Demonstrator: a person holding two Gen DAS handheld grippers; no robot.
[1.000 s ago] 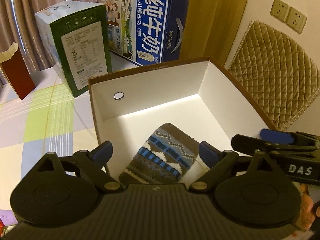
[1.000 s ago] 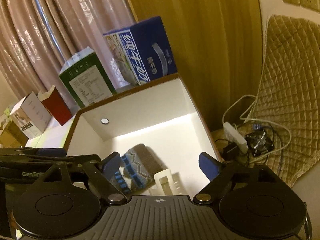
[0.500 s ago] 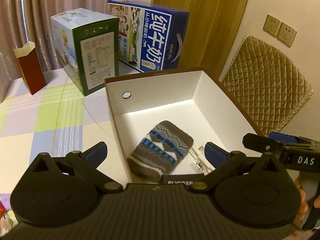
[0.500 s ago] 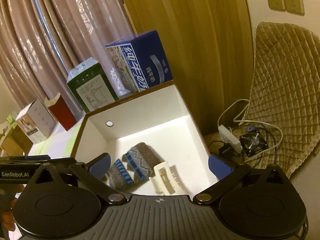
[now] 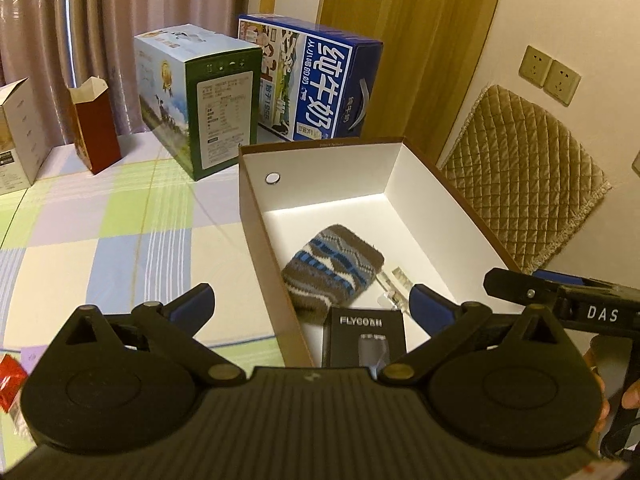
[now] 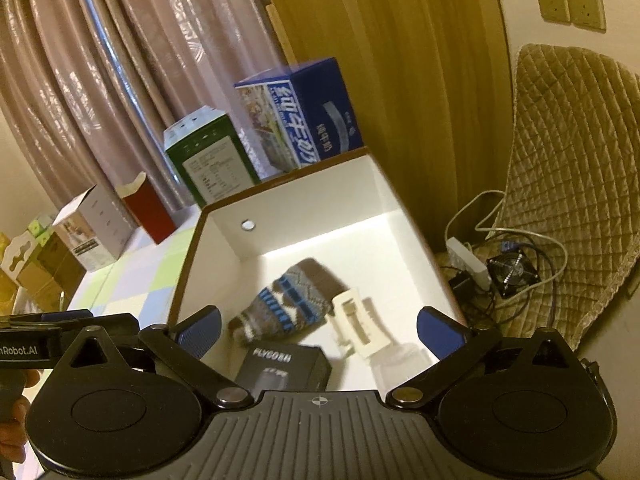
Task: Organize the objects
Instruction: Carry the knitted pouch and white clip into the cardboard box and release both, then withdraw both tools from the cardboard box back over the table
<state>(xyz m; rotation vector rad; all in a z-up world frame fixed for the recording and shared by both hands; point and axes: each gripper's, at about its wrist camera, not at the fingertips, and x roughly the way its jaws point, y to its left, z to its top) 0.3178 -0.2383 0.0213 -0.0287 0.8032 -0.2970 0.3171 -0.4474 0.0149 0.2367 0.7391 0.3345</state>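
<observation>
White cardboard lines the open brown-edged storage box (image 5: 332, 184) that stands at the right edge of the desk with the pastel checked cloth (image 5: 120, 232), and three things already lie on its floor: a folded grey, blue and white knitted sock (image 5: 332, 272), a cream plastic hair claw clip (image 6: 358, 322) just beside it on the right, and a small black carton printed FLYCO (image 5: 365, 340) at the near end, touching or nearly touching the sock. The left tongs (image 5: 304, 300) hang above the box's near left corner with their blue-padded jaws spread wide and nothing between them; the right tongs (image 6: 318, 330) hover over the box's near end, equally wide apart and equally empty. So the packing looks well under way, with at least three items stowed and both tools free. What is left is harder to judge: at the near left edge of the left wrist view a small red packet (image 5: 10, 380) lies on the cloth, and that may be the next thing to fetch. Along the back of the desk stand a green-sided carton with a label (image 5: 224, 120), a blue milk carton with white Chinese lettering (image 5: 320, 92), a dark red open-topped paper box (image 5: 94, 128) and a white box with an open flap (image 5: 20, 136); whether these count as things to tidy cannot be told. The storage box has plenty of bare floor at its far end.
</observation>
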